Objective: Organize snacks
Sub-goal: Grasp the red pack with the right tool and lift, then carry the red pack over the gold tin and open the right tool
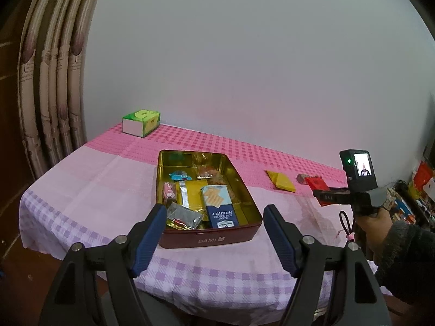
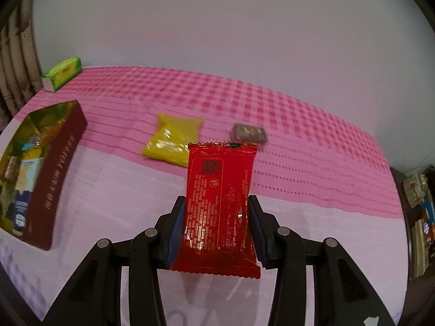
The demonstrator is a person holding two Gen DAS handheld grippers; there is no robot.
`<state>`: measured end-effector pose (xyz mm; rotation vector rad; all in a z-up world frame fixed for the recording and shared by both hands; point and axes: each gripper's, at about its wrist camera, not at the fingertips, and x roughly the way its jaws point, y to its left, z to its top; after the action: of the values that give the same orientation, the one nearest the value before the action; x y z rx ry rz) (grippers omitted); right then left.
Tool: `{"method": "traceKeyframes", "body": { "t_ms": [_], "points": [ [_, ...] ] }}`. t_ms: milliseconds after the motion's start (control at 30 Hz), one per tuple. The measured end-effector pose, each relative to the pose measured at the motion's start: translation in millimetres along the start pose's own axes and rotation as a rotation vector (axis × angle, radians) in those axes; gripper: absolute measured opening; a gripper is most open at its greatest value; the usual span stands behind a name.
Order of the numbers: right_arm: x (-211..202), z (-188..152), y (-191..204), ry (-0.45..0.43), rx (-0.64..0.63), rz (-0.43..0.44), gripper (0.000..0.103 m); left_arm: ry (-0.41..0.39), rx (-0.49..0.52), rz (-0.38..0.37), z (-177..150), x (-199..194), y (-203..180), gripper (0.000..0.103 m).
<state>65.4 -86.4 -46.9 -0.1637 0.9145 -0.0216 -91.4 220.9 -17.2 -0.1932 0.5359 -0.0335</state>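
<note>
Your right gripper [image 2: 217, 222] is clamped on the red packet [image 2: 220, 203], both pads squeezing its long edges about halfway down, so the wrapper bows a bit between them. The packet is lifted clear of the tablecloth [image 2: 312, 163] and sticks out past the fingertips, printed back facing the camera. Behind it on the cloth sit a yellow packet [image 2: 174, 138] and a small grey packet [image 2: 248, 133], well apart from each other, neither touching anything you're holding.

Your left gripper [image 1: 214, 233] is just hanging over the near edge of the tin [image 1: 246, 190] with its jaws spread wide and nothing between them. The tin is on the table with a bunch of snacks inside, including a blue cracker packet [image 1: 218, 206]. A green box [image 1: 141, 119] sits off in the far left corner
</note>
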Motion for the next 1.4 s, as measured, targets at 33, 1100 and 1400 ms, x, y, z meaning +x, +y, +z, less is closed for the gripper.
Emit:
{"method": "traceKeyframes", "body": {
  "t_ms": [33, 1100, 1400],
  "points": [
    [-5, 2, 3, -0.007, -0.001, 0.002, 0.041, -0.003, -0.001, -0.001, 0, -1, 0, 0.075],
    [-54, 39, 115, -0.094, -0.151, 0.091, 0.041, -0.011, -0.039, 0.128, 5, -4, 18, 0.075],
    [-50, 38, 167, -0.08, -0.218, 0.166, 0.041, 0.061, -0.182, 0.255, 0, 7, 51, 0.075]
  ]
}}
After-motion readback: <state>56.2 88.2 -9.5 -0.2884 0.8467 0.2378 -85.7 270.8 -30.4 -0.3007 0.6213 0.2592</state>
